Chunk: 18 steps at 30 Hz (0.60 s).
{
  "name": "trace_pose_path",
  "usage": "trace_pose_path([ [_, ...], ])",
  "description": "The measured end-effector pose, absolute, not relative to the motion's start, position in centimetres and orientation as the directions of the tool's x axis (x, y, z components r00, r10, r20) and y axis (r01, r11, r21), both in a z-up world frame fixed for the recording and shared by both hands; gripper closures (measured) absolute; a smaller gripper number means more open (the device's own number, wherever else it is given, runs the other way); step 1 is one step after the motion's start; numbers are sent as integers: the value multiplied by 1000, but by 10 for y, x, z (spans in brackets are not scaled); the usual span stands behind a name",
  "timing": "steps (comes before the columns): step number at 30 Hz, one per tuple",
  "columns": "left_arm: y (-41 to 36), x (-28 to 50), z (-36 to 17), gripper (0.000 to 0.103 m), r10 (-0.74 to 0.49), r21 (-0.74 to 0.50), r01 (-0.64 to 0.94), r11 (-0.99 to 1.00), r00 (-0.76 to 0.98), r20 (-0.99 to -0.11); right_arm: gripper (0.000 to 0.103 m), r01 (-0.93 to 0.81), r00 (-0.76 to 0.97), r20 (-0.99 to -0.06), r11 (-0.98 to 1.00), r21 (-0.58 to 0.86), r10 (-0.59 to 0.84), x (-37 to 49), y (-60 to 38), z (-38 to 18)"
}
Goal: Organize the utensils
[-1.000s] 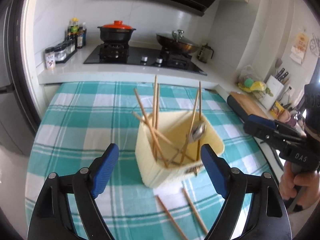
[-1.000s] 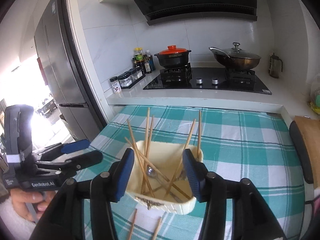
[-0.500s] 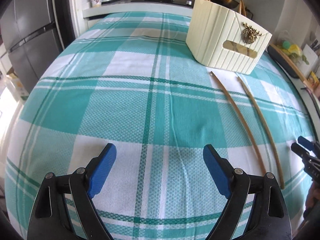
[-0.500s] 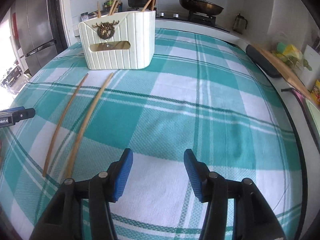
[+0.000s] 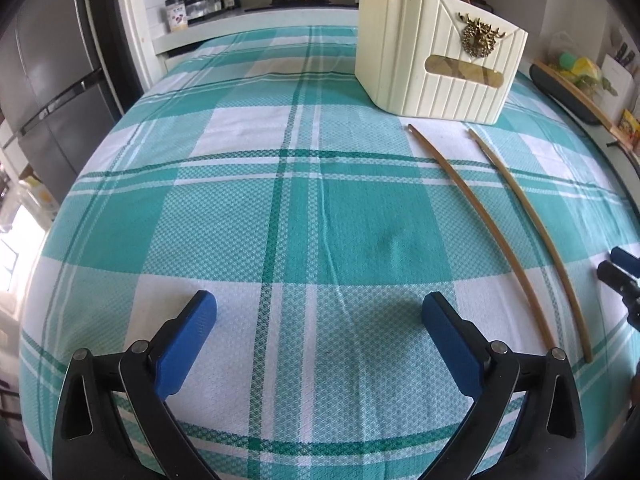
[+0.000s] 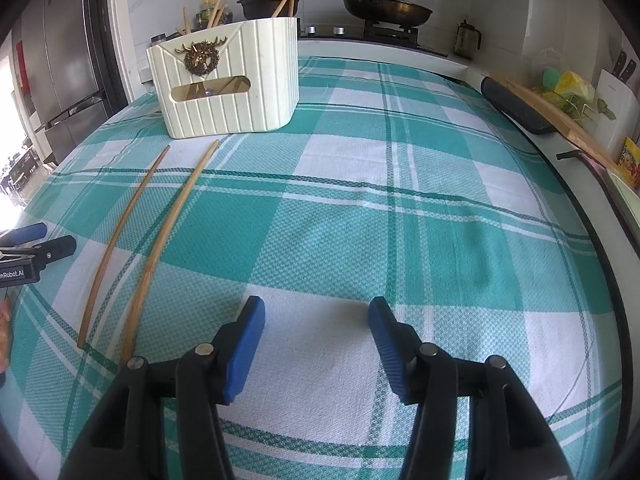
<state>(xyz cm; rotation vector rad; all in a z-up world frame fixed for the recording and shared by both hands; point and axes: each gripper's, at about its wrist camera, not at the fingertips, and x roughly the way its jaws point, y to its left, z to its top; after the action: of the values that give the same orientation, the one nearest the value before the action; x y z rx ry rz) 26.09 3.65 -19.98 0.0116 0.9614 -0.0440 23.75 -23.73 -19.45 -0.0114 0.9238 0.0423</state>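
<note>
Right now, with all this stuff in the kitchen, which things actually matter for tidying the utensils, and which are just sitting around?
Part of the job:
- two loose chopsticks on the checked cloth
- cream utensil holder, chopsticks already standing inside
- left gripper and right gripper, both open and empty

Just lying about:
- frying pan and red-lidded pot on the stove
- spice jars
- cutting board
- fridge

The left gripper is held low and level, its two blue-padded fingers spread wide with nothing between them. The right gripper is held in the same low, forward-pointing pose, its blue pads parted and nothing gripped. In the right wrist view, the left gripper's tips are seen at the left edge, with part of a hand below them.
</note>
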Motion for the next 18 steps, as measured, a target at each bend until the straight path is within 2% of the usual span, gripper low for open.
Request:
trace_pose_path([
  [14,37,260,-199,1,-39,-18,42,999,575,-818,48,-41,603,-797,999,9,32,238,-237,-195],
  [18,46,252,-189,1,-133,-130,49,990,620,-773,47,-41,603,-797,999,9,32,238,-237,-195],
])
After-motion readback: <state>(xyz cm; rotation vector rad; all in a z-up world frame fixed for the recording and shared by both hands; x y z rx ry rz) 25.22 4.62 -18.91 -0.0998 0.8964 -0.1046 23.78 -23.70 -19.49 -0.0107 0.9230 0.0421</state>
